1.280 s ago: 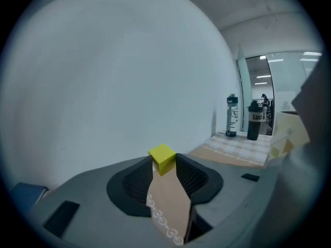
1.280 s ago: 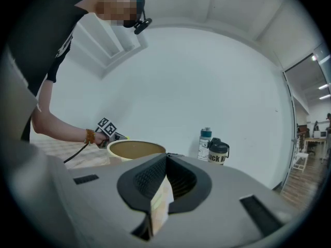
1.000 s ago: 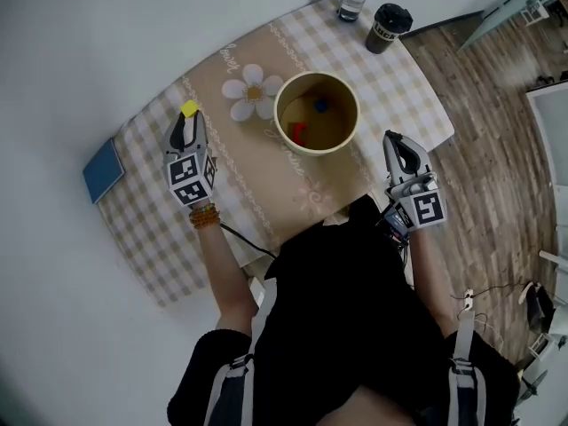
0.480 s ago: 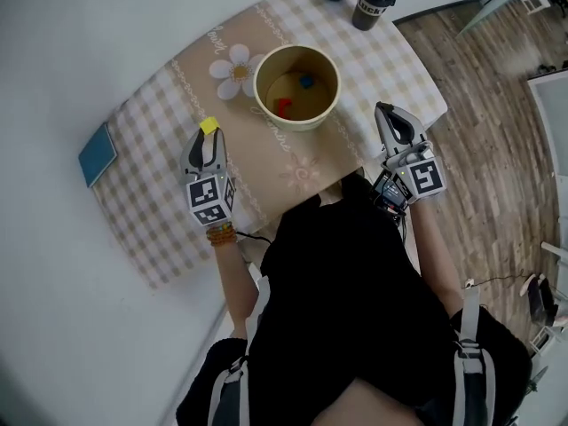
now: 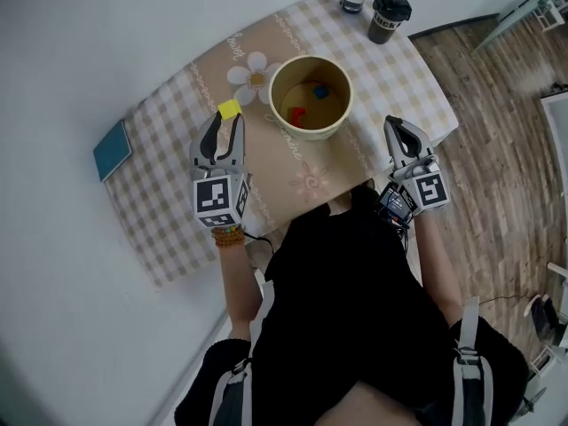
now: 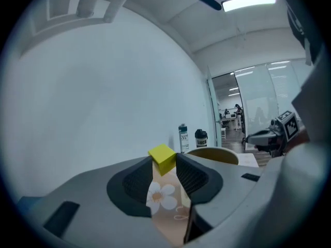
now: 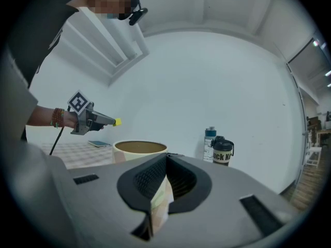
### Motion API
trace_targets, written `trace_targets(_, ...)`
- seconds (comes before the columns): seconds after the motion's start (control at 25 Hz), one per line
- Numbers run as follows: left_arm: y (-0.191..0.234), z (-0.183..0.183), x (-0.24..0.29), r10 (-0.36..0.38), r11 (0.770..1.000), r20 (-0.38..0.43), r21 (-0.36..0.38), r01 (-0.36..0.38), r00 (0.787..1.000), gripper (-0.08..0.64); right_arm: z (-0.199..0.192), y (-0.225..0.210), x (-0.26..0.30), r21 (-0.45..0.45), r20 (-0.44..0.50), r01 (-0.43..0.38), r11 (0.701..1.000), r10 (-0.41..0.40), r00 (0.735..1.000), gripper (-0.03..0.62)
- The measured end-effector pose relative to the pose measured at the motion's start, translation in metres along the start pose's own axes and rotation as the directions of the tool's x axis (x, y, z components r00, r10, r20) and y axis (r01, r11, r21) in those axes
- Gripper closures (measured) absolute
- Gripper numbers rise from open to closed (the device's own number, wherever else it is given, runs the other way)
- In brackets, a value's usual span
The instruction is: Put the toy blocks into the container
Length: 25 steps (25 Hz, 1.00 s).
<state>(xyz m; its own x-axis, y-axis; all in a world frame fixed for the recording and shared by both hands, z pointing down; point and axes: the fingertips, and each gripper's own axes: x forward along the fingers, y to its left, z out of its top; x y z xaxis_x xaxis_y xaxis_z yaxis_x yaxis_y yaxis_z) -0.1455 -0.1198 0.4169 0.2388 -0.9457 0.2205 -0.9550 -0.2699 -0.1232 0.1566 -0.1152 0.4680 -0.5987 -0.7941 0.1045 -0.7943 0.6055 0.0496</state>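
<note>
My left claw (image 5: 229,127) is clenched on the yellow block (image 5: 229,108). The block sits between the tips and is lifted above the counter (image 5: 164,207). Compared with one second ago, the claw and the block are clearly nearer to the container (image 5: 312,135). Before, a wide piece of counter lay between them. Now the block is near the left rim, but not yet over the opening. The grip itself is the same as before. For the task, I judge that the carrying step is almost finished. What remains is to bring the block over the opening and release it there. Inside the container a red block (image 5: 297,115) and a blue block (image 5: 320,91) already lie on the bottom, as they did before. My right claw (image 5: 396,127) is closed with nothing in it, and it keeps its place near the right edge of the counter.
</note>
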Motion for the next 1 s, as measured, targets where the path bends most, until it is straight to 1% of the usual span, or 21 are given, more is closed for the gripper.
trace_targets(0.08, -0.010, 0.026, 0.006, -0.038, 0.999, 0.048, 0.012, 0.038, 0.998, 0.411, 0.002, 0.000, 0.000, 0.008, 0.013, 0.009, 1.000, -0.009, 1.000, 0.594)
trace_targets(0.16, -0.023, 0.045, 0.015, -0.079, 0.997, 0.079, 0.026, 0.077, 0.994, 0.411, 0.002, 0.001, 0.000, 0.012, 0.017, 0.013, 1.000, -0.014, 1.000, 0.594)
trace_targets(0.28, -0.045, 0.059, 0.030, -0.137, 0.990, 0.090, 0.047, 0.133, 0.986, 0.411, 0.000, 0.002, -0.001, 0.012, 0.009, 0.017, 1.000, -0.017, 1.000, 0.594)
trace_targets(0.48, -0.079, 0.059, 0.053, -0.204, 0.978, 0.054, 0.045, 0.201, 0.978, 0.408, 0.002, 0.001, -0.007, 0.019, 0.015, 0.041, 0.999, -0.041, 0.999, 0.594)
trace_targets(0.68, -0.098, 0.053, 0.071, -0.267, 0.962, 0.030, 0.059, 0.265, 0.963, 0.408, -0.002, -0.004, -0.012, 0.010, 0.013, 0.067, 0.998, -0.067, 0.998, 0.594)
trace_targets(1.0, -0.106, 0.049, 0.084, -0.293, 0.954, 0.007, 0.070, 0.291, 0.956, 0.407, -0.001, -0.010, -0.018, 0.004, 0.012, 0.096, 0.995, -0.096, 0.995, 0.594)
